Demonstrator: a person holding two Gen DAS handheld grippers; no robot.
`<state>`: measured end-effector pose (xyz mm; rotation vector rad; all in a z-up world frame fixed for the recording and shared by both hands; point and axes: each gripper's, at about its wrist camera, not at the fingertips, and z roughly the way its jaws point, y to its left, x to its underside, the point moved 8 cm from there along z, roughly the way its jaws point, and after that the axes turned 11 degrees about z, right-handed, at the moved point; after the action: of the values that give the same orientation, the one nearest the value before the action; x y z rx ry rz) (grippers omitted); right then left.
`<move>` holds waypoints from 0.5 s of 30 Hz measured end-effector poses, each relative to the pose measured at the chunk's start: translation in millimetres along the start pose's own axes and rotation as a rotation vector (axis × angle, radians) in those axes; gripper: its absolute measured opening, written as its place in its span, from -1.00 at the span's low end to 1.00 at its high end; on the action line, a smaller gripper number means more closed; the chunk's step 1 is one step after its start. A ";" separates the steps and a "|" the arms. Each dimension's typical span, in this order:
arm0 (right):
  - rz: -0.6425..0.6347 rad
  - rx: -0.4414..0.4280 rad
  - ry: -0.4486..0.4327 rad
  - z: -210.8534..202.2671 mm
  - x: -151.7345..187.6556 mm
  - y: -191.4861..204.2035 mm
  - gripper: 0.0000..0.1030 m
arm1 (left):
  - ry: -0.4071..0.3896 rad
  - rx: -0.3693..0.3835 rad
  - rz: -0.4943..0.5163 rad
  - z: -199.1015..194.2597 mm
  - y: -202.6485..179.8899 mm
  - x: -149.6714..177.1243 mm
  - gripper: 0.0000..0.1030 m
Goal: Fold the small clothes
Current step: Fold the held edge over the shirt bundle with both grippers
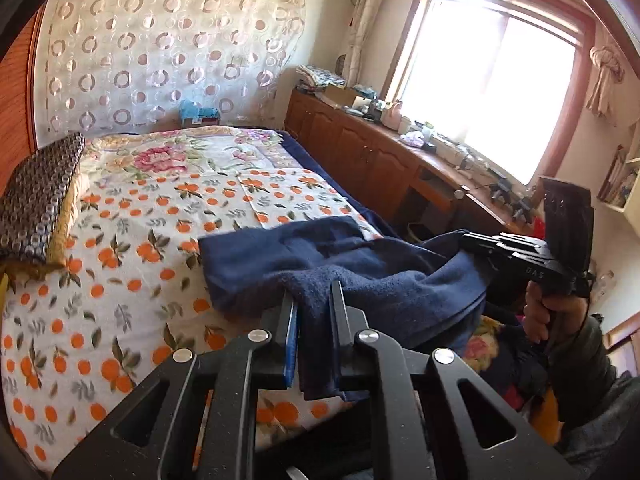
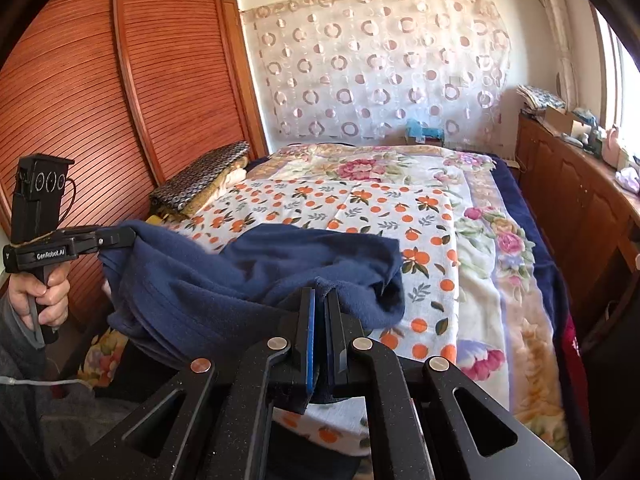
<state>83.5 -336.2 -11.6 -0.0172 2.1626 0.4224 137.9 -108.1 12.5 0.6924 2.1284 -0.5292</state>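
A dark blue fleece garment [image 1: 320, 264] hangs between both grippers over the near end of the bed, its far part resting on the orange-print sheet [image 1: 132, 240]. My left gripper [image 1: 314, 300] is shut on one near edge of it. My right gripper [image 2: 320, 300] is shut on the other near edge of the garment [image 2: 248, 276]. The right gripper also shows in the left wrist view [image 1: 464, 240], clamped on the cloth at the right. The left gripper shows in the right wrist view [image 2: 130, 236], clamped on the cloth at the left.
A folded patterned blanket [image 1: 36, 196] lies on the bed's left side. A wooden cabinet [image 1: 360, 152] with clutter runs under the window on the right. A slatted wooden wardrobe [image 2: 100, 100] stands left of the bed. A floral quilt [image 2: 400, 164] covers the far end.
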 end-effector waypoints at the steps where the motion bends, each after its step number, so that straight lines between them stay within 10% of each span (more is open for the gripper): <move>1: 0.009 0.004 -0.001 7.9 -3.6 -1.8 -0.93 | 0.003 -0.012 0.004 8.1 4.5 -3.9 -0.73; 15: 0.035 0.147 0.077 136.0 -54.5 -26.3 -0.93 | 0.135 -0.102 -0.050 107.1 76.3 -28.7 -0.49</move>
<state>227.4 -327.2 -48.5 0.0886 2.2674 0.2857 262.7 -120.4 -36.3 0.6345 2.2869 -0.4078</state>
